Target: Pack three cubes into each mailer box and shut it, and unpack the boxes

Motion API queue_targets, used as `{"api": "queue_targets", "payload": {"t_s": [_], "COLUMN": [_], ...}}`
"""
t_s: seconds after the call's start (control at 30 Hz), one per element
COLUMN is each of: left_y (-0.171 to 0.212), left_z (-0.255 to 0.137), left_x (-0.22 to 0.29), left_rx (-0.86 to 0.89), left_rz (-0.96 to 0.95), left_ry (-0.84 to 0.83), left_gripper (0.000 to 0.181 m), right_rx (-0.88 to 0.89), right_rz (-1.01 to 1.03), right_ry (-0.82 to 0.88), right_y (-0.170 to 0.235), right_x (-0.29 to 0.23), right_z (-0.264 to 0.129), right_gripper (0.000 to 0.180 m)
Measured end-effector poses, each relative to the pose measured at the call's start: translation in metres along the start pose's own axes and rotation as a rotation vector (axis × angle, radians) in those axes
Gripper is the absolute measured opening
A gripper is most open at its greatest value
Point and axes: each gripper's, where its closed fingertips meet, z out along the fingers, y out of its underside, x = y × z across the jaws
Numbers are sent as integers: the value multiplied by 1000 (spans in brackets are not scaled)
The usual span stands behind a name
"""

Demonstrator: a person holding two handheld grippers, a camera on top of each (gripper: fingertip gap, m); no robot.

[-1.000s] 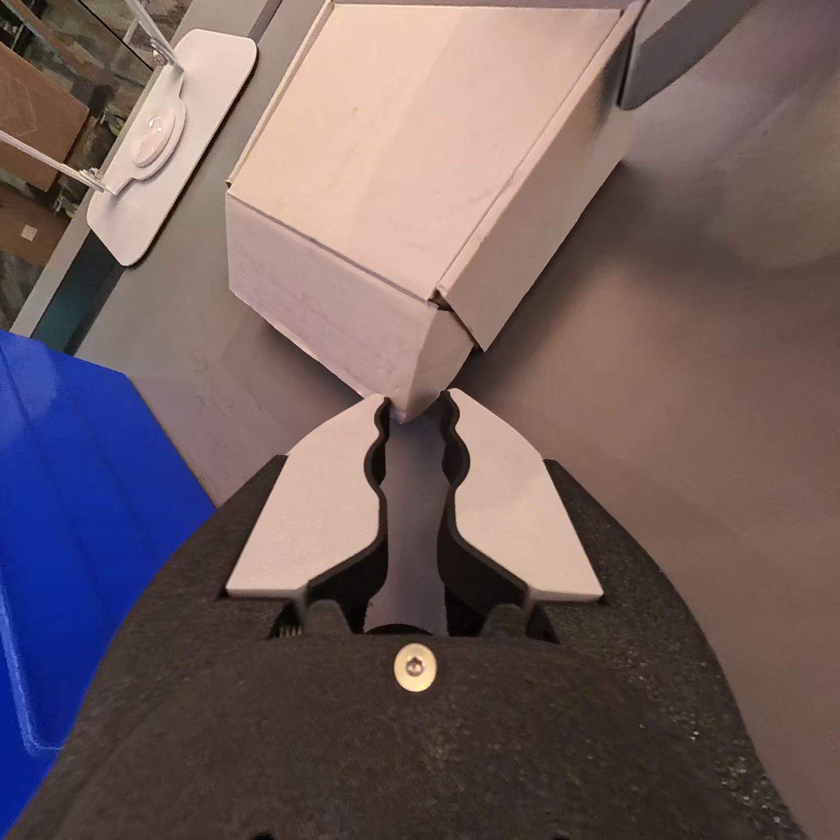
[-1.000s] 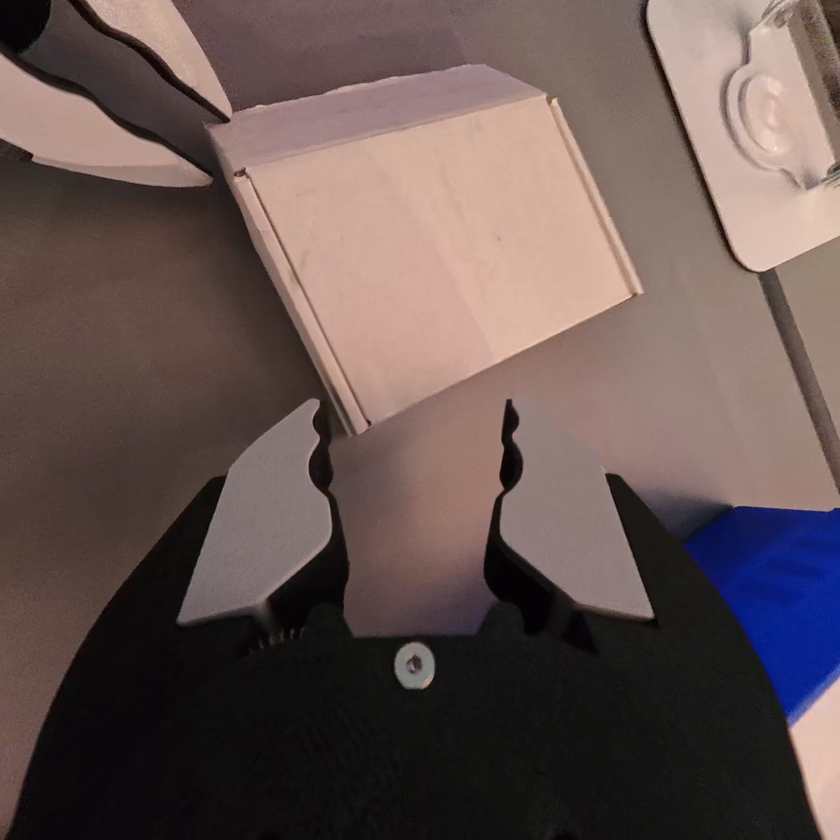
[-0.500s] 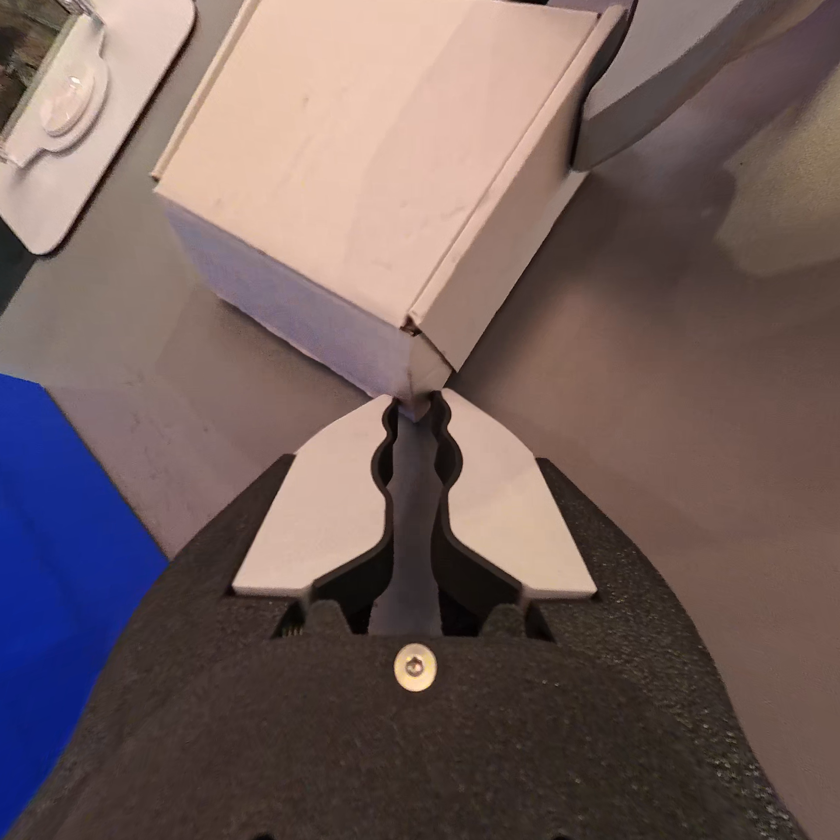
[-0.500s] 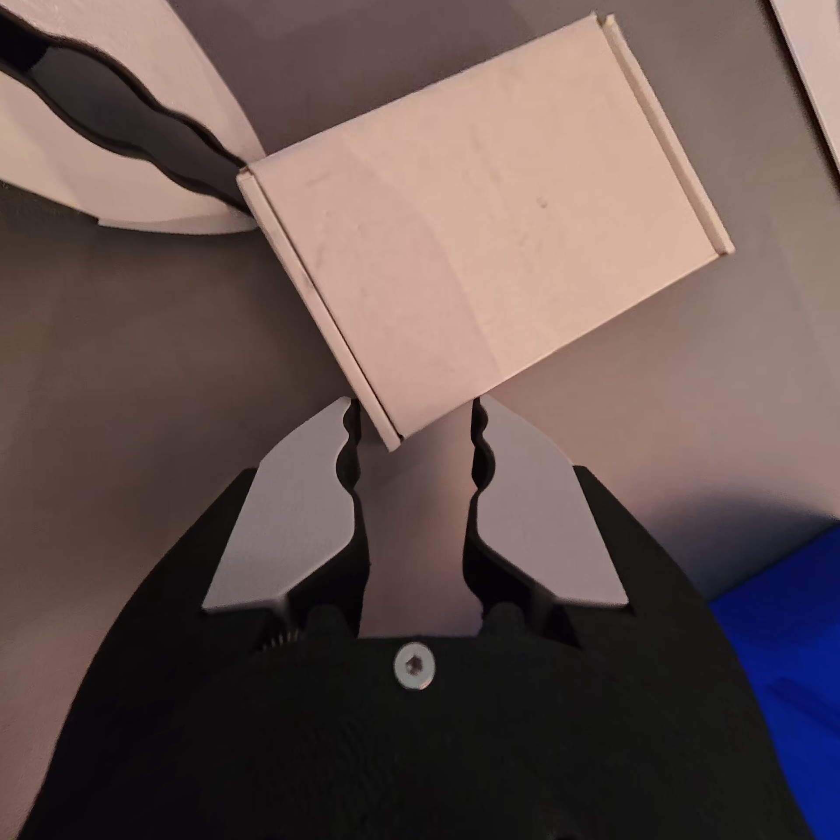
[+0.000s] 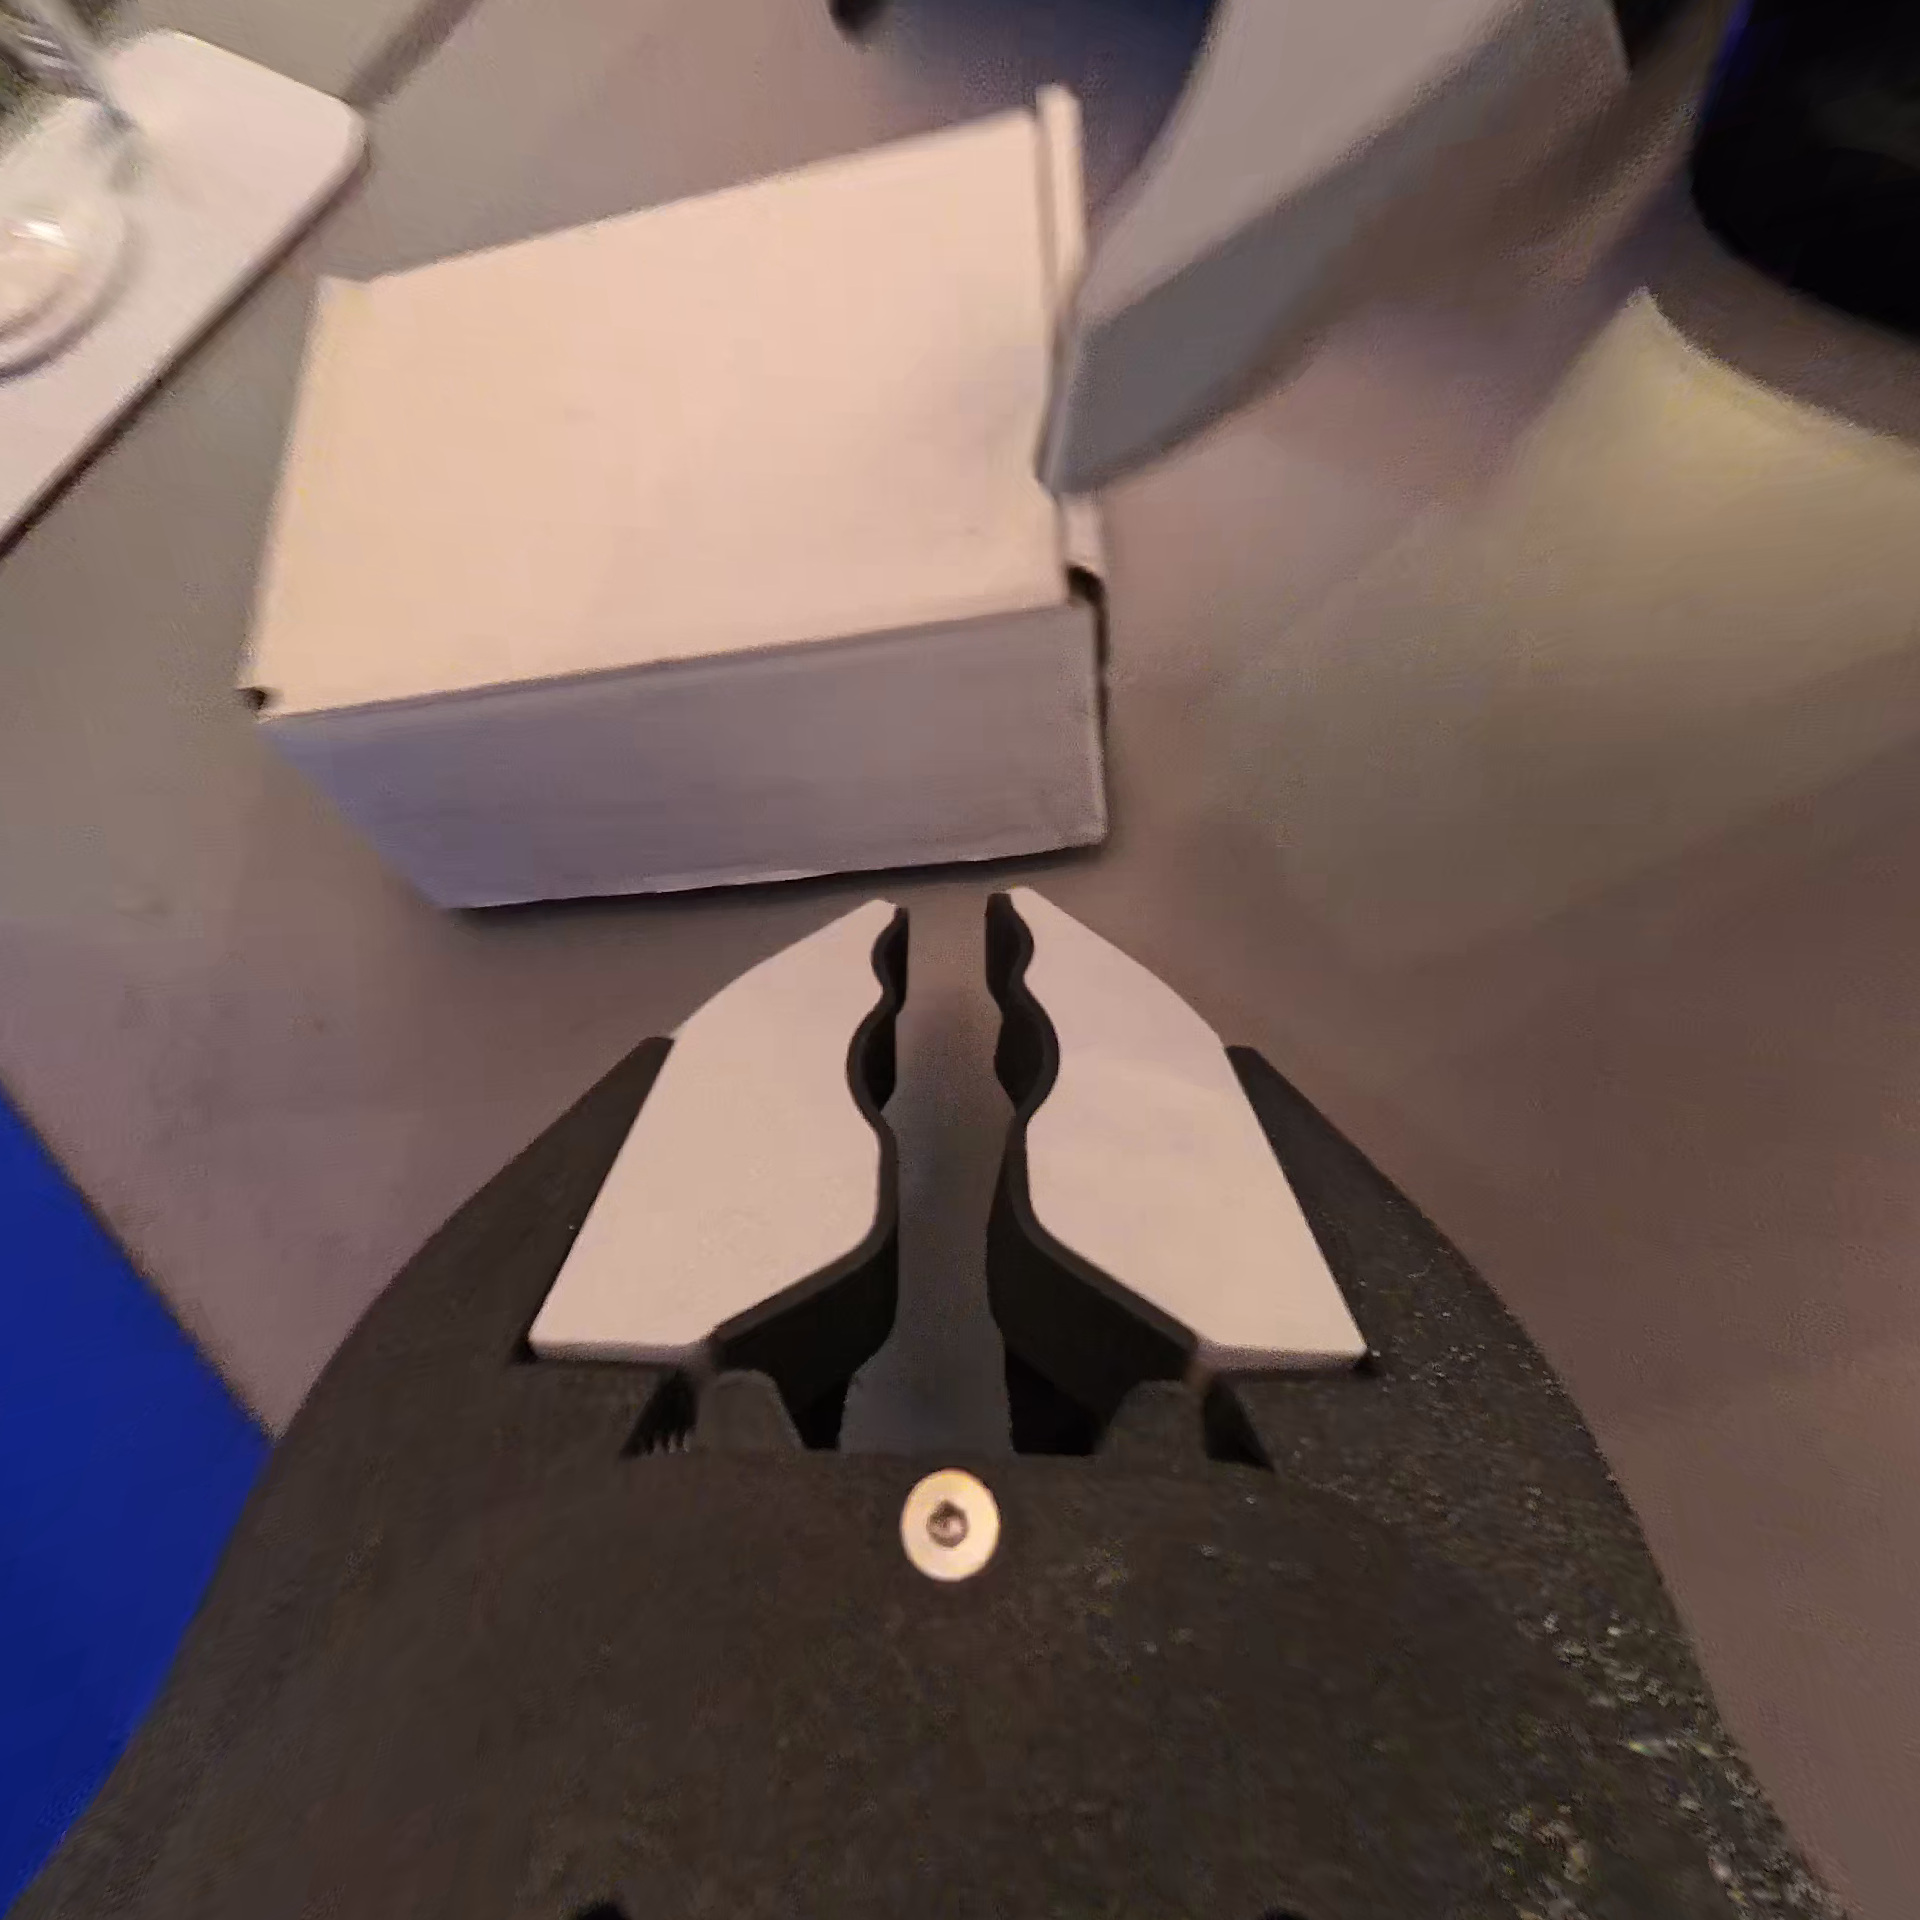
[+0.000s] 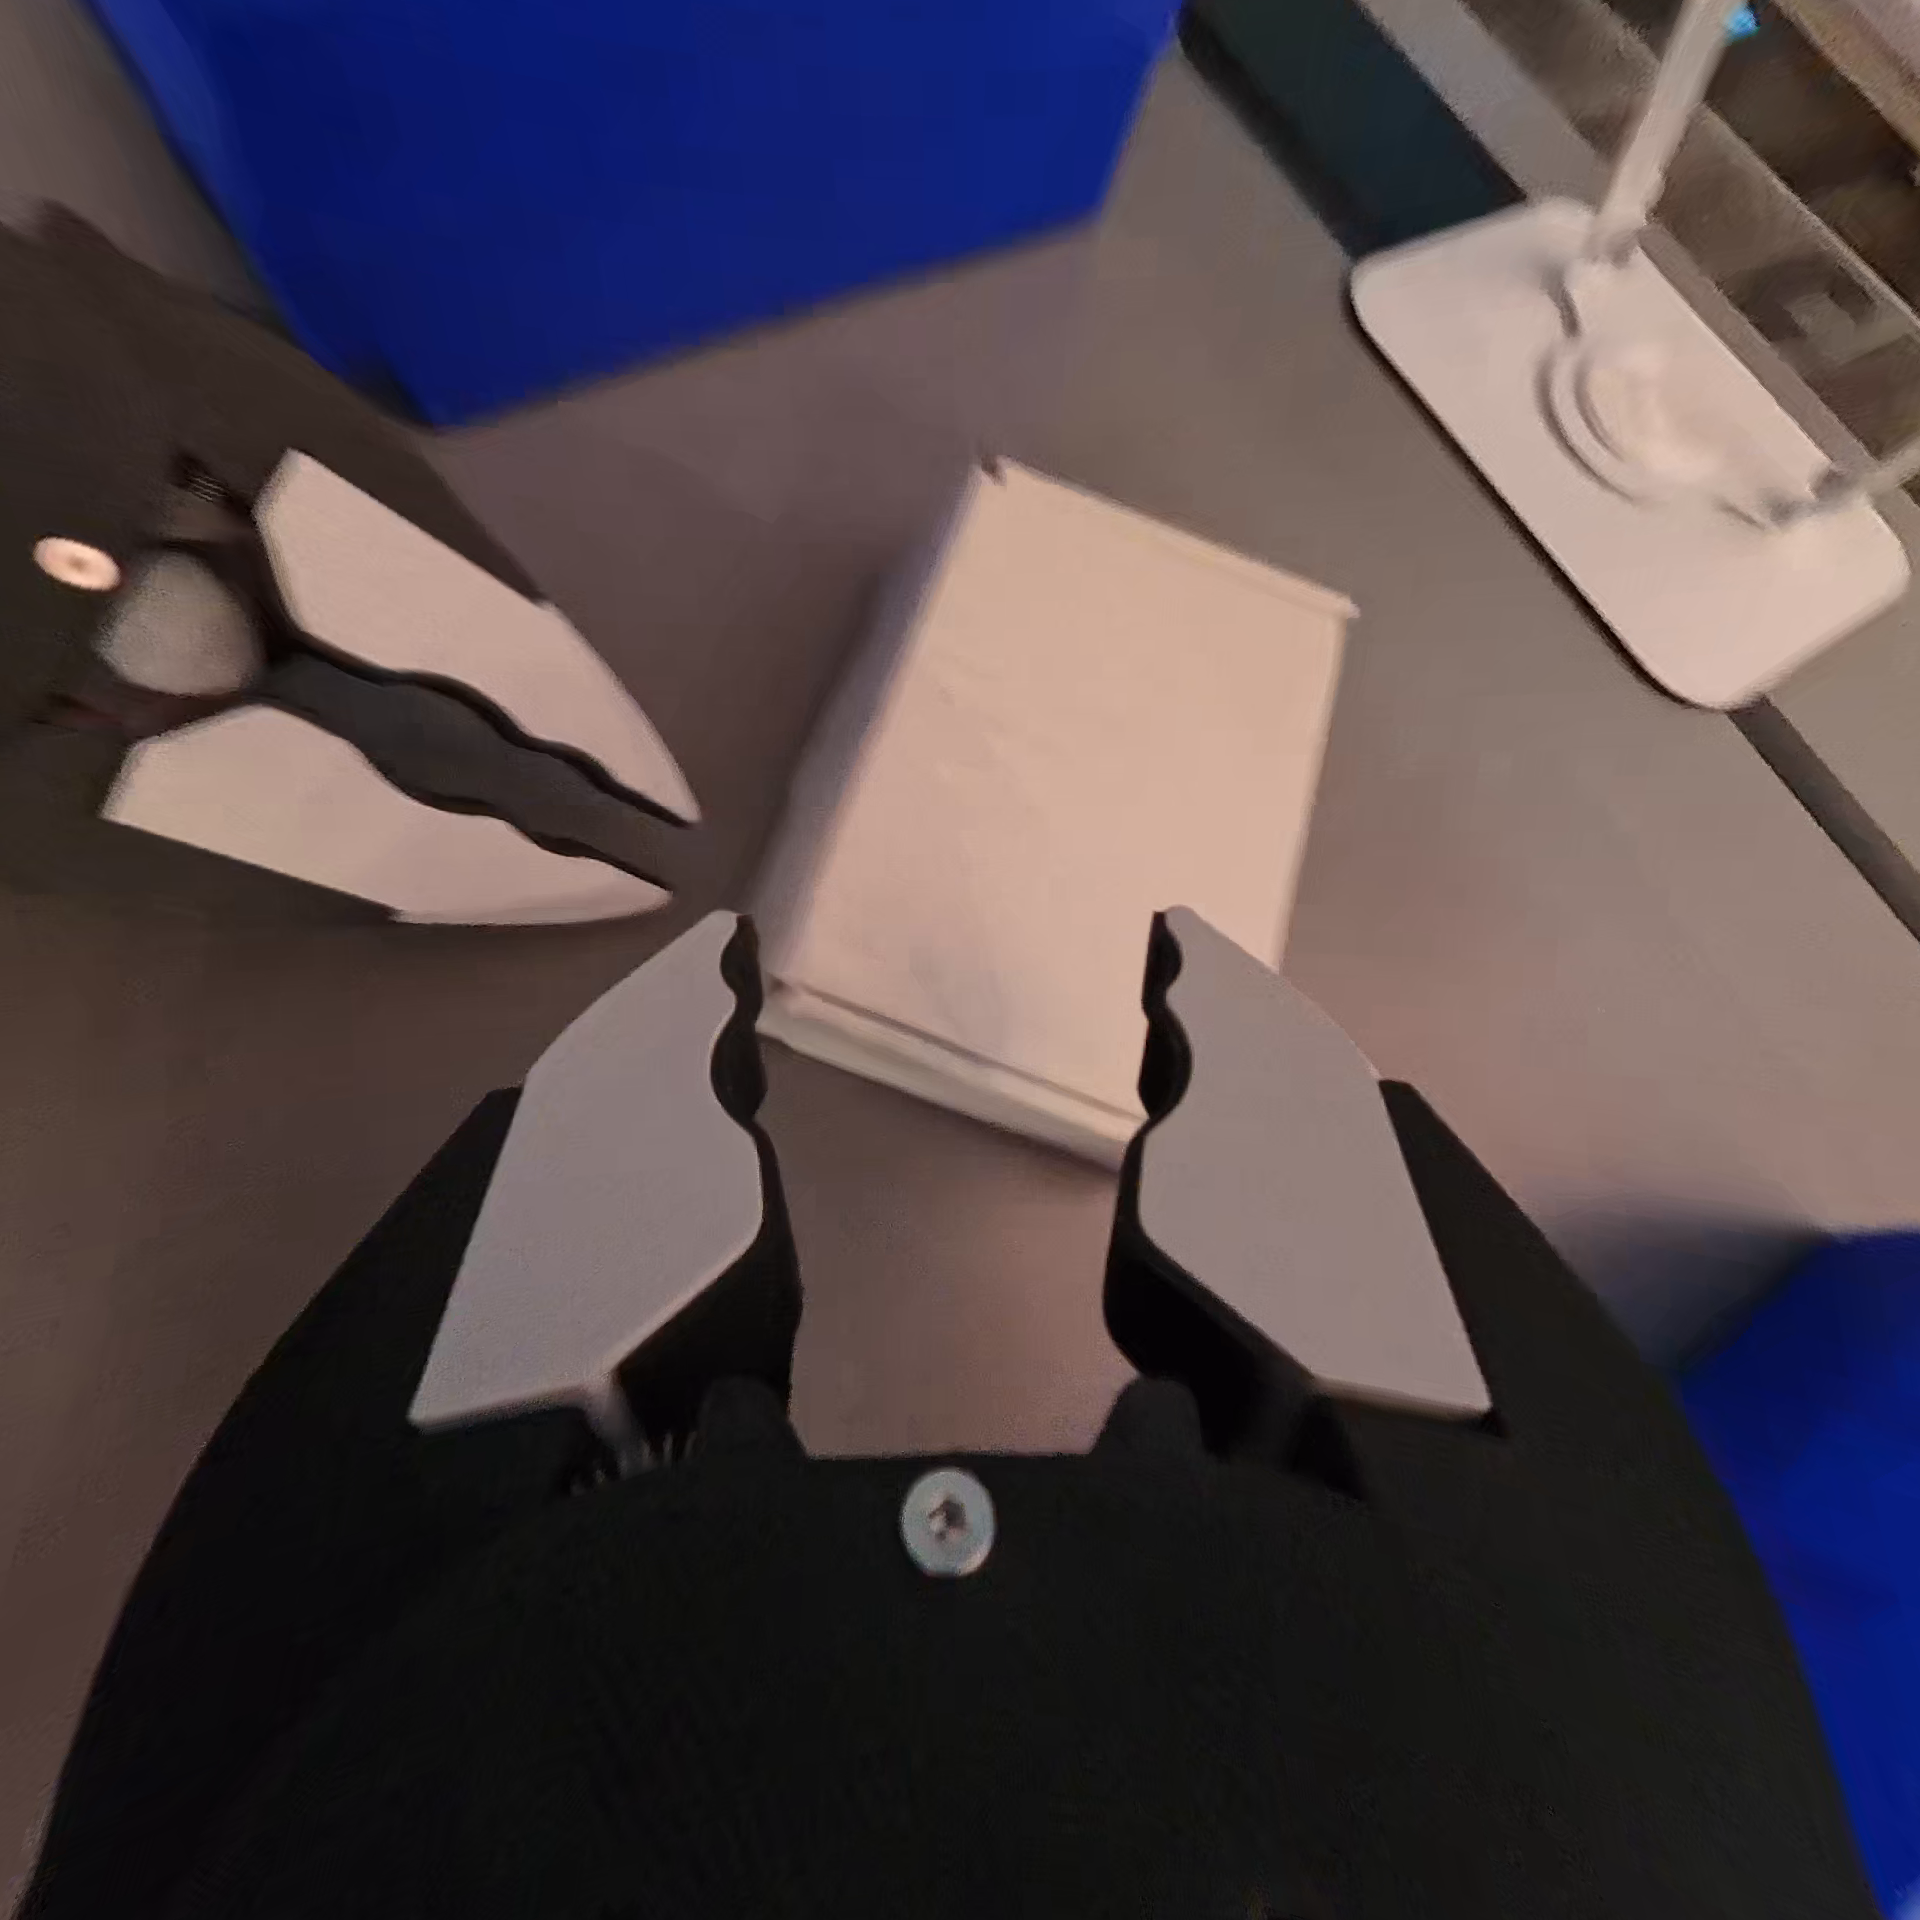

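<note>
A closed white mailer box [image 5: 665, 499] lies flat on the grey table; no cubes show. My left gripper [image 5: 943, 906] sits just short of the box's near side wall, jaws almost together and empty. It also shows at the left of the right wrist view [image 6: 677, 854], pointing at the box's left side. My right gripper [image 6: 951, 925] is open, and the near end of the box [image 6: 1049, 810] lies between its fingertips. One of its grey fingers [image 5: 1299, 239] shows blurred against the box's far right edge.
A blue bin [image 6: 644, 177] stands behind the box and shows at the left edge of the left wrist view [image 5: 83, 1455]. Another blue object [image 6: 1818, 1507] is at the right. A white lamp base [image 6: 1621, 468] stands at the table's far right edge. From my right tips it is roughly 20 centimeters to the blue object [image 6: 1818, 1507]; from my left, 30 centimeters.
The box has turned on the table, and its corner is no longer at my left fingertips. My right gripper has opened wider around the box's end. Both views have swung.
</note>
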Motion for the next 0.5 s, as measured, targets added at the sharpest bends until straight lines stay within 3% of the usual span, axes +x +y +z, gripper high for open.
{"api": "queue_targets", "payload": {"t_s": [0.03,0.17,0.27,0.5], "left_y": [-4,-10,-8,10], "left_z": [-6,-31,-38,-28], "left_x": [-9,-37,-45,-38], "left_rx": [36,125,131,30], "left_rz": [-28,-151,-221,-189], "left_ry": [-40,-162,-165,-114], "left_gripper": [14,22,31,42], "right_rx": [28,-76,-211,-364], "right_rz": [6,-157,-271,-383], "right_ry": [-25,124,123,322], "right_y": [-7,3,27,50], "right_x": [-11,-12,-15,35], "right_z": [5,24,32,1], "right_gripper": [72,67,66,63]}}
